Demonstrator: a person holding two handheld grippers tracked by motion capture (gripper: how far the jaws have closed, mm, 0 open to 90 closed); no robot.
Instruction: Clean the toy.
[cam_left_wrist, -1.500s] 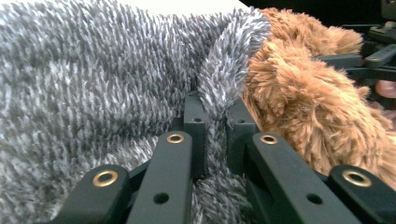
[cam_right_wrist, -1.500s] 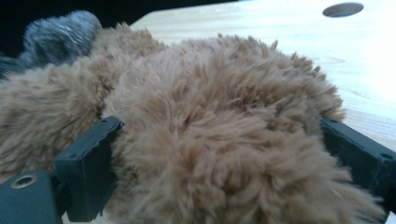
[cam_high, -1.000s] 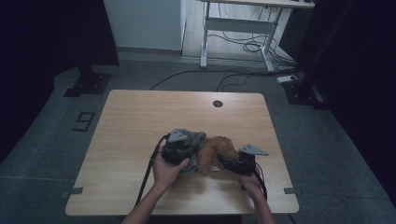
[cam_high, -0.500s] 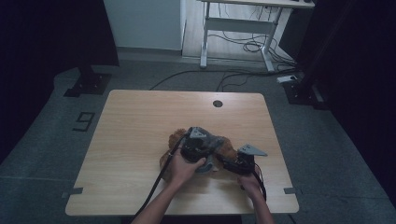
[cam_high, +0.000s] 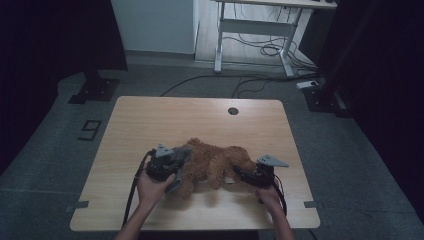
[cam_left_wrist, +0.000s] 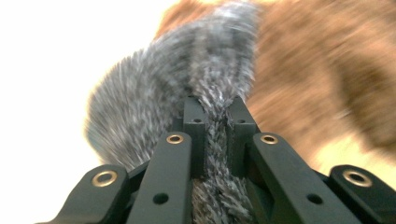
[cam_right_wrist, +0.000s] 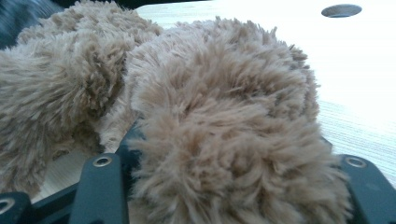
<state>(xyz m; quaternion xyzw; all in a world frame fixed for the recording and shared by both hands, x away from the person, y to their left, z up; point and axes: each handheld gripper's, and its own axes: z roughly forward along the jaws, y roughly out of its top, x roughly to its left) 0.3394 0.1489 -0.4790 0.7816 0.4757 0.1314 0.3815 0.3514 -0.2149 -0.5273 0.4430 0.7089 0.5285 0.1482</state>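
A brown plush toy (cam_high: 215, 162) lies sprawled on the wooden table (cam_high: 165, 120), in the lower middle of the high view, between the person's two hands. The left tool (cam_high: 167, 162) sits at the toy's left end, and in the left gripper view its black jaws are pressed nearly together on a grey furry tuft (cam_left_wrist: 187, 88), which runs down through the narrow gap between them; brown fur fills the upper right of that frame. The right tool (cam_high: 242, 175) is at the toy's right end. In the right gripper view a thick lobe of the plush toy (cam_right_wrist: 233, 140) bulges between its jaws, which stand wide around it, clamping the fur. A round cable hole (cam_high: 233, 110) sits toward the table's far edge.
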